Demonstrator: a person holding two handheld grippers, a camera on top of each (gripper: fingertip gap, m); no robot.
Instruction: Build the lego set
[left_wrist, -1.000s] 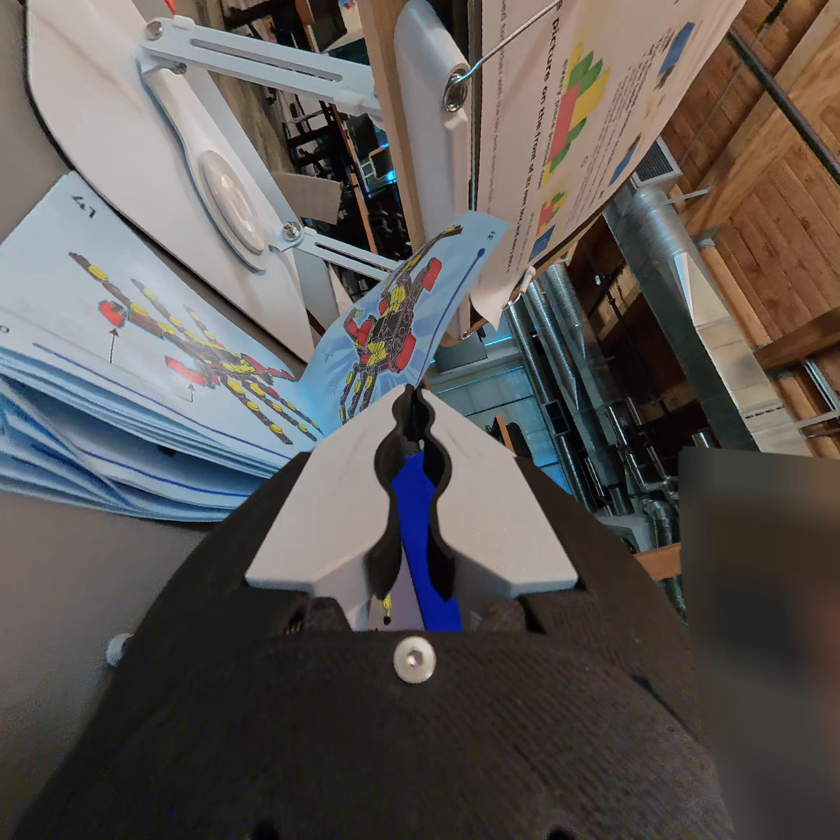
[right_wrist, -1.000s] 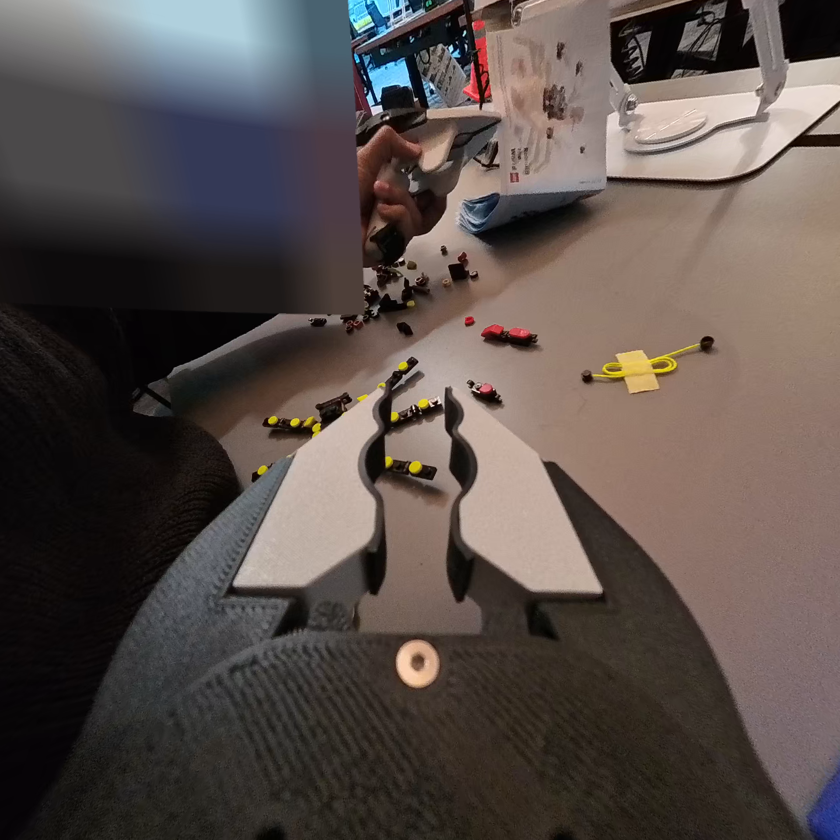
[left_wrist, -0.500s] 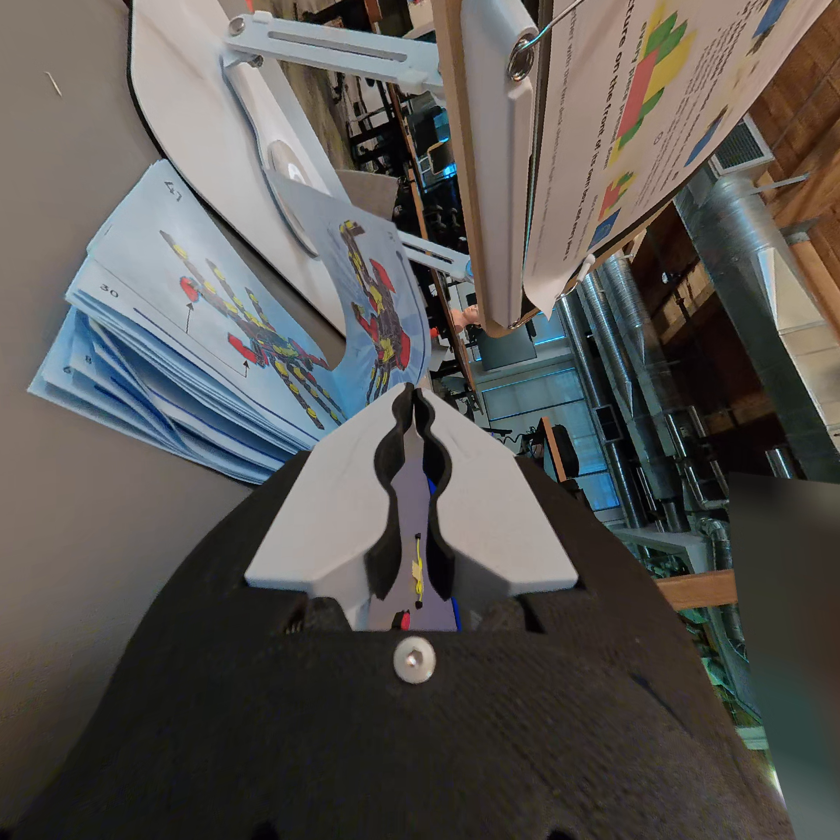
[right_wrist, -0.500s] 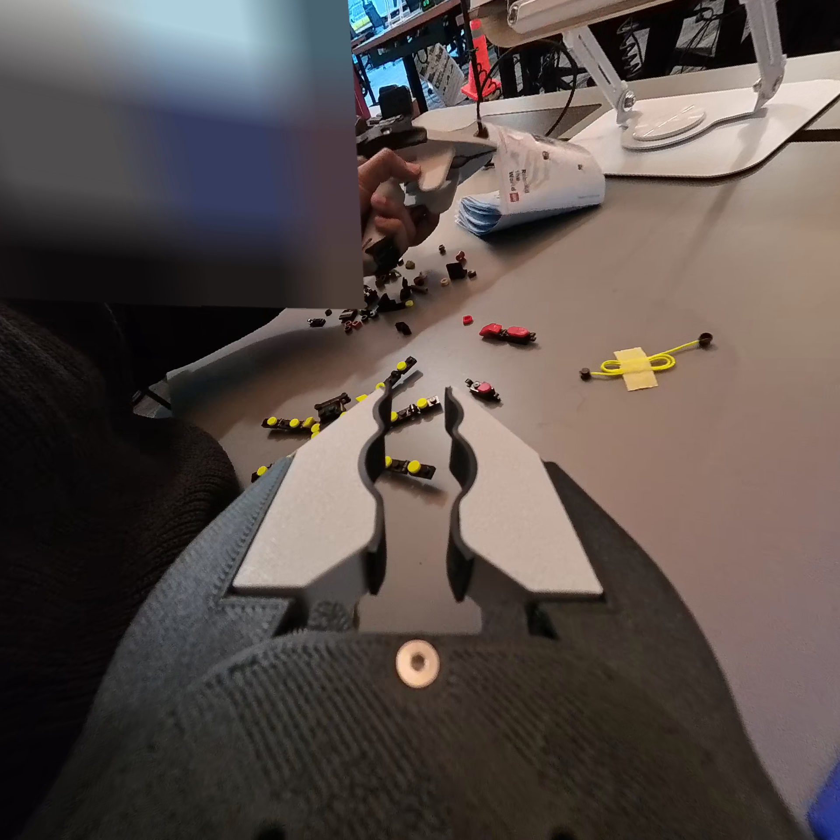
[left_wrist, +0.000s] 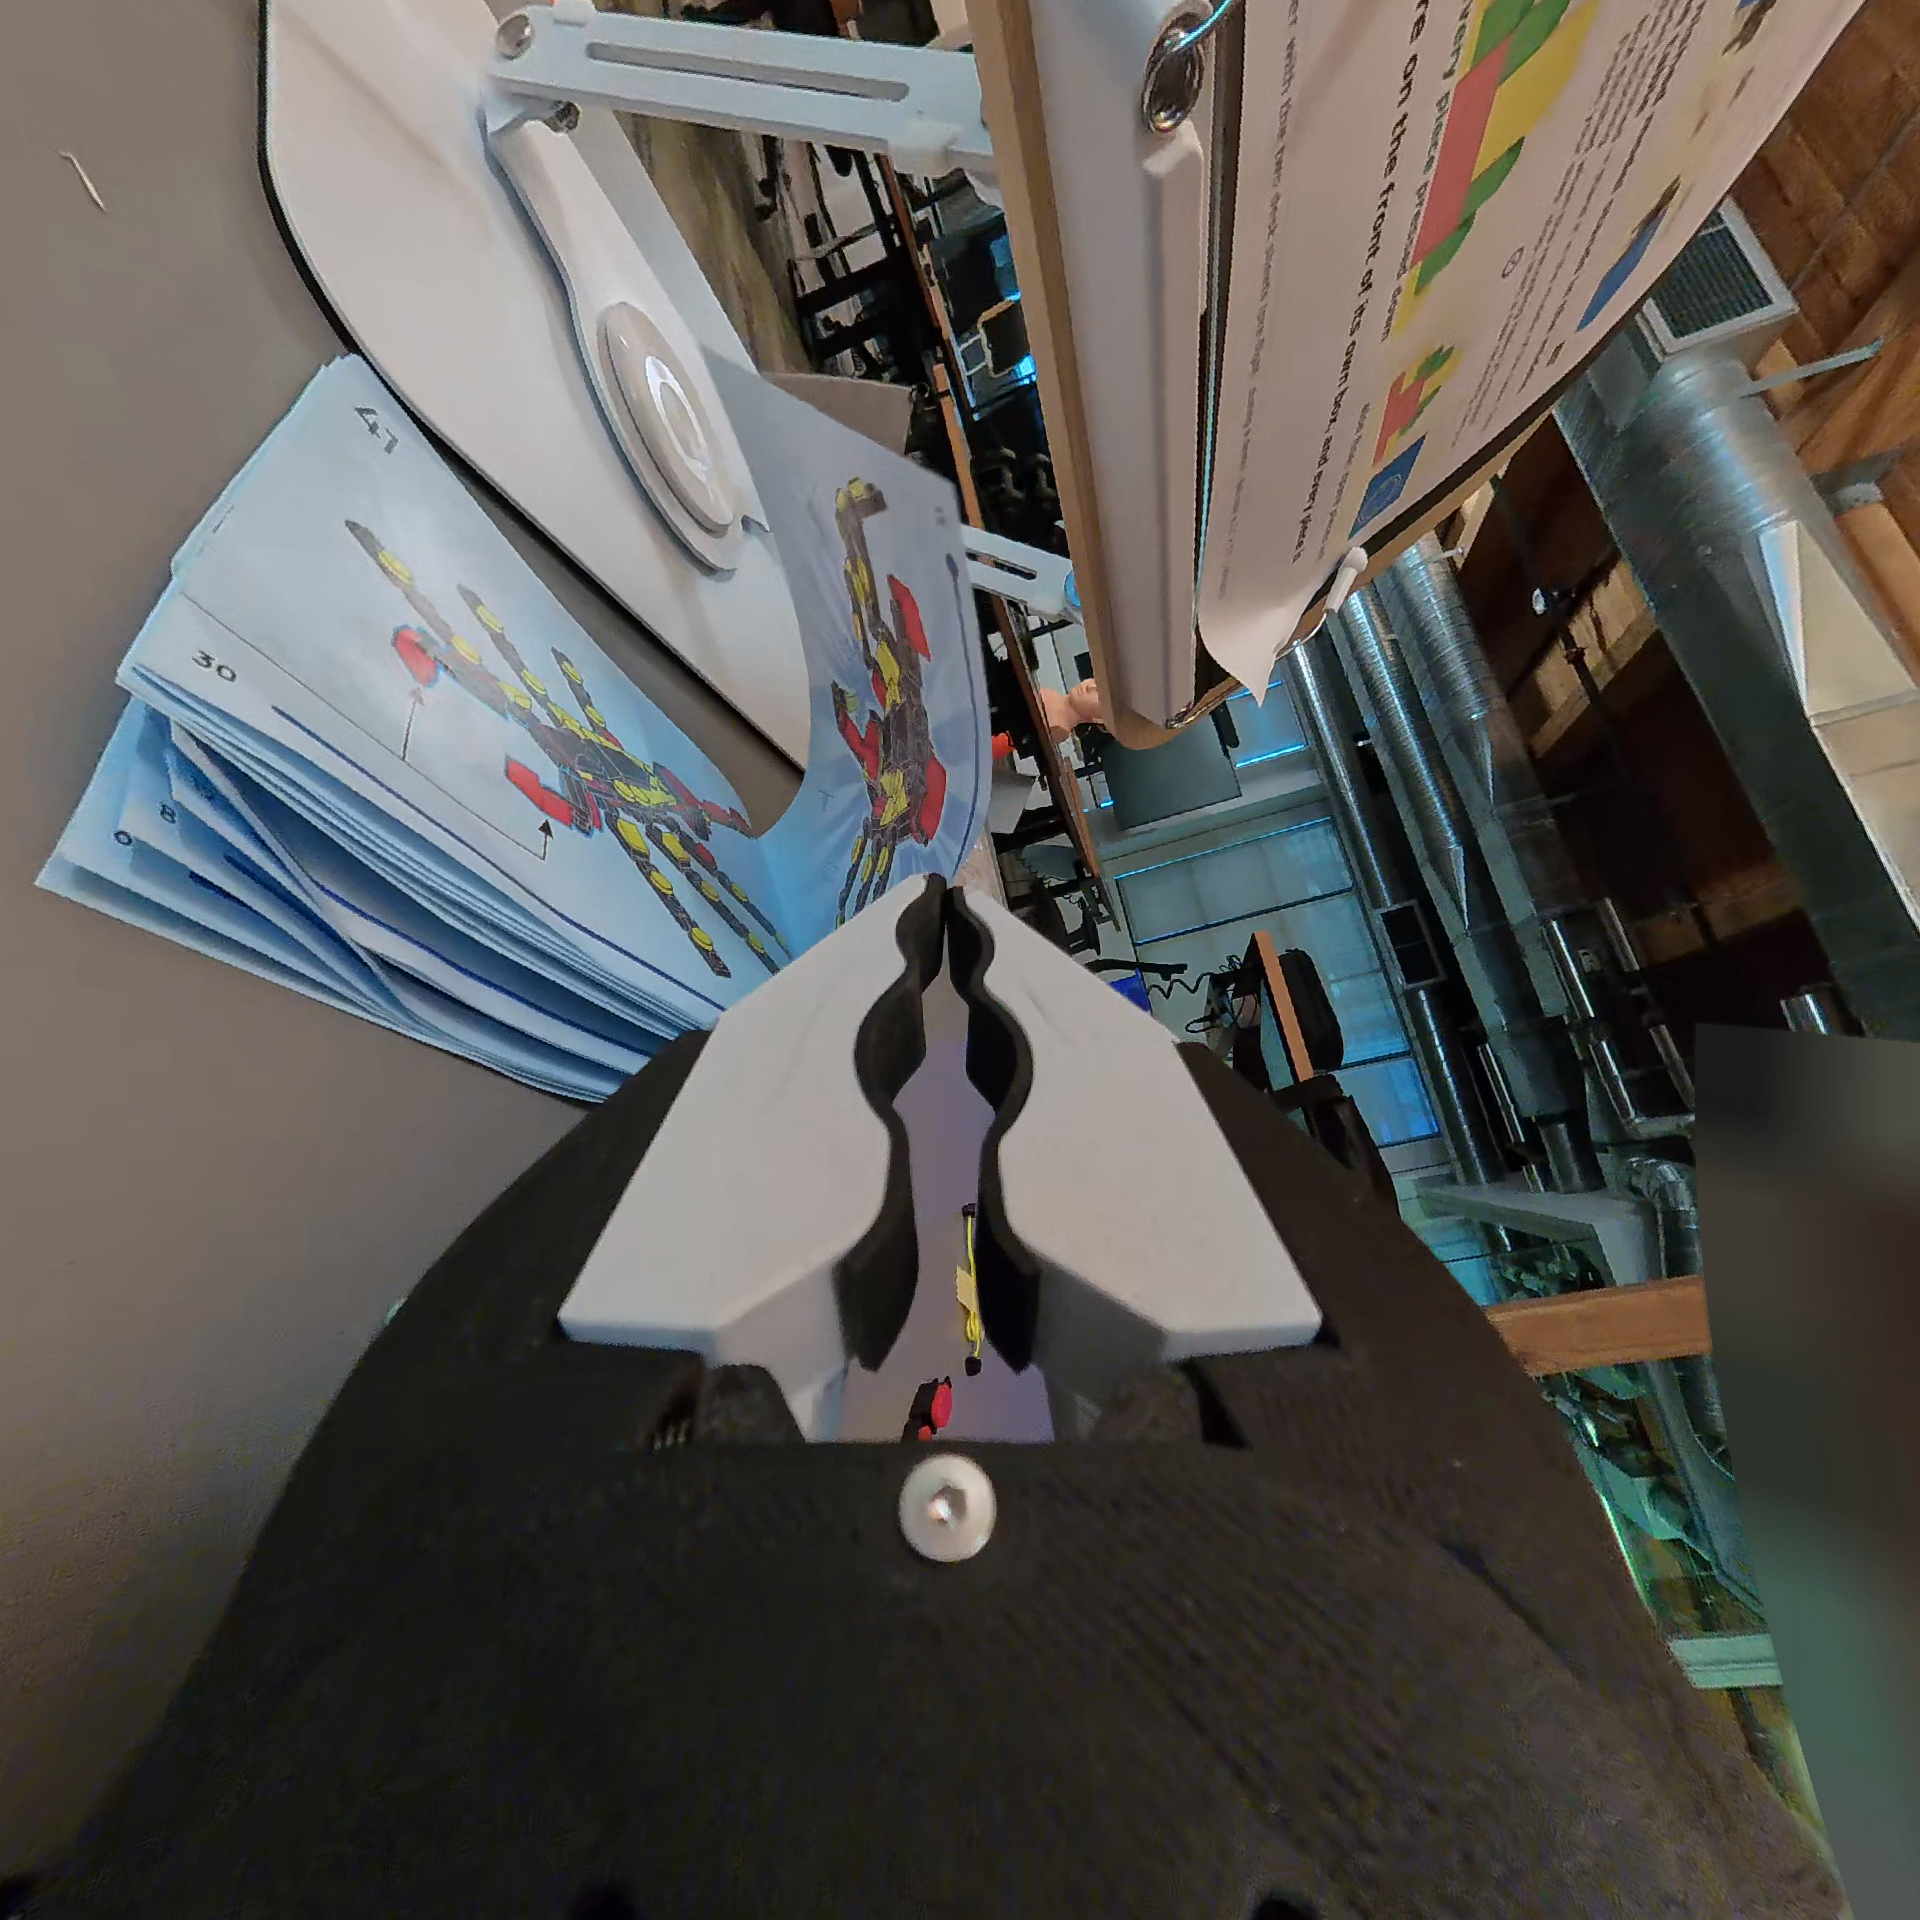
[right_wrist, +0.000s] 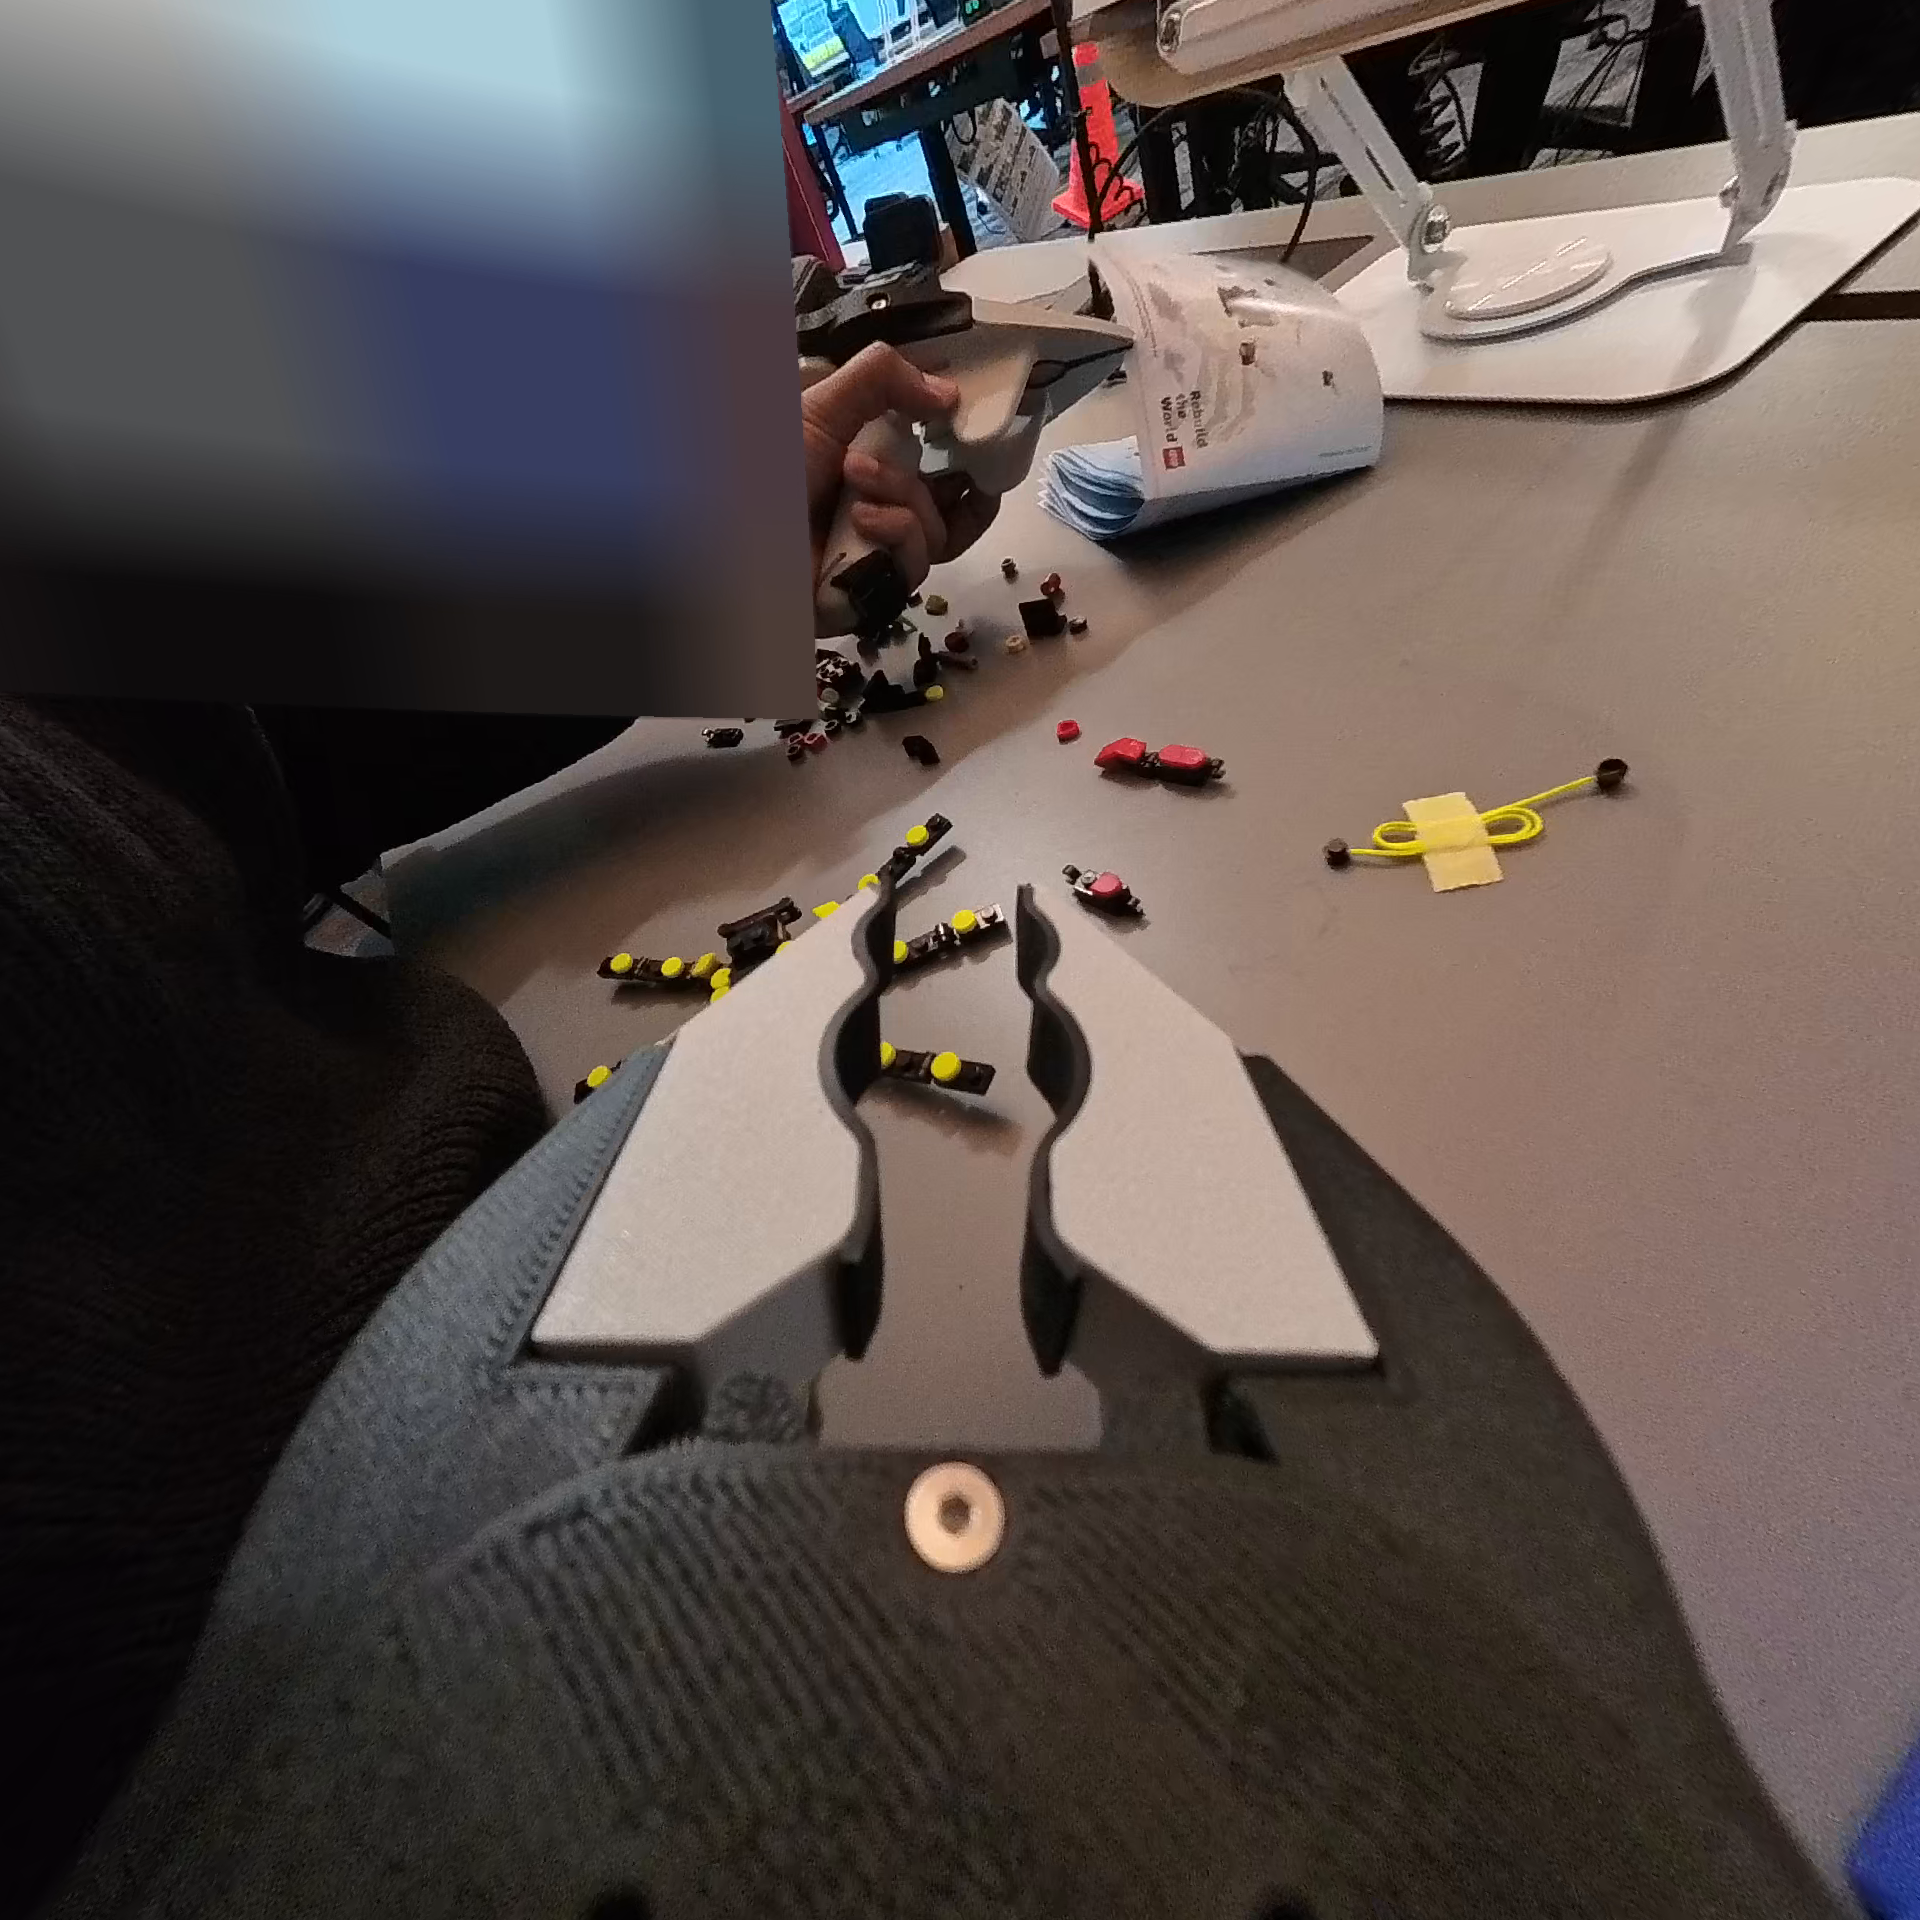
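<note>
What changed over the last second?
The left tool, shut on a page of the booklet, has folded that page from upright down and over towards the stand. The right tool stays open and still above the lego pieces.

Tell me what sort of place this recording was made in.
Probably a workshop or lab in an industrial building. Metal ventilation ducts run under a wooden ceiling, more work tables stand behind, and the grey table carries loose lego pieces and an instruction booklet.

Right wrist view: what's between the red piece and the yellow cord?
Bare grey table between red piece and taped yellow cord, right wrist view.
</note>
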